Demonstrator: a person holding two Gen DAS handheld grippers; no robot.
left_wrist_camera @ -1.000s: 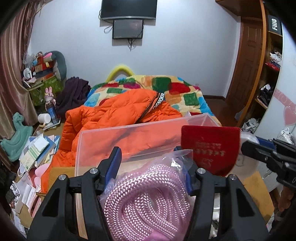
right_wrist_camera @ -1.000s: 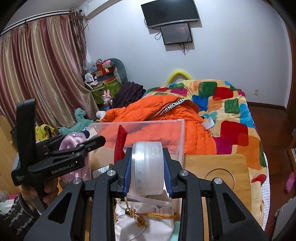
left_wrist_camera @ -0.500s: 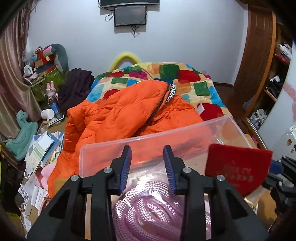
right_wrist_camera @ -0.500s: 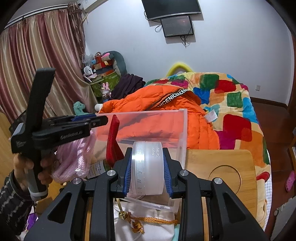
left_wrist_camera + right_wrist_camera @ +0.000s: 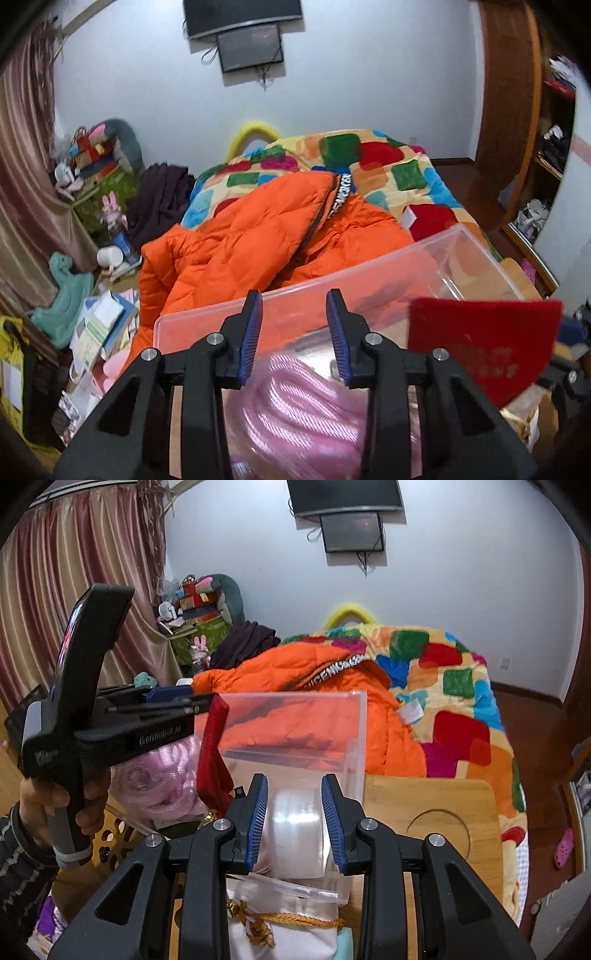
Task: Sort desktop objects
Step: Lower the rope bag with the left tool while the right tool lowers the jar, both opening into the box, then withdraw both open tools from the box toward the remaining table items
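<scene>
— Looking along the left wrist view first: what is the left claw (image 5: 294, 332) doing?

— Its two blue-padded fingers (image 5: 252, 334) stand spread with nothing between them, raised above the near wall of the clear plastic bin (image 5: 369, 266). Inside the bin, below the claw, lies the coiled pink rope (image 5: 306, 410), blurred and wrapped in clear film.

— And to the right of the rope?

— A red envelope (image 5: 484, 347) stands on edge inside the bin, its gold print too blurred to read. Beyond the bin's far wall an orange jacket (image 5: 258, 236) is heaped on the bed, over a patchwork blanket (image 5: 369, 158).

— Now the right wrist view.

— The right claw (image 5: 293, 821) has its pads on either side of a clear tape roll (image 5: 295, 825), pinching it just inside the bin's (image 5: 354, 746) near right corner. The roll sits low, close to the bin's floor; whether it touches the floor I cannot tell.

— Where is the other gripper from here?

— At the bin's left side, held in the person's left hand (image 5: 70, 794). Its fingers point over the bin's left rim, beside the top of the red envelope (image 5: 212, 753). The pink rope (image 5: 166, 771) shows through the bin's left wall under it.

— Anything near the bin?

— A white drawstring pouch (image 5: 288, 923) with a gold cord lies against the bin's near wall, and a bamboo counter (image 5: 436, 812) carries the bin.
</scene>
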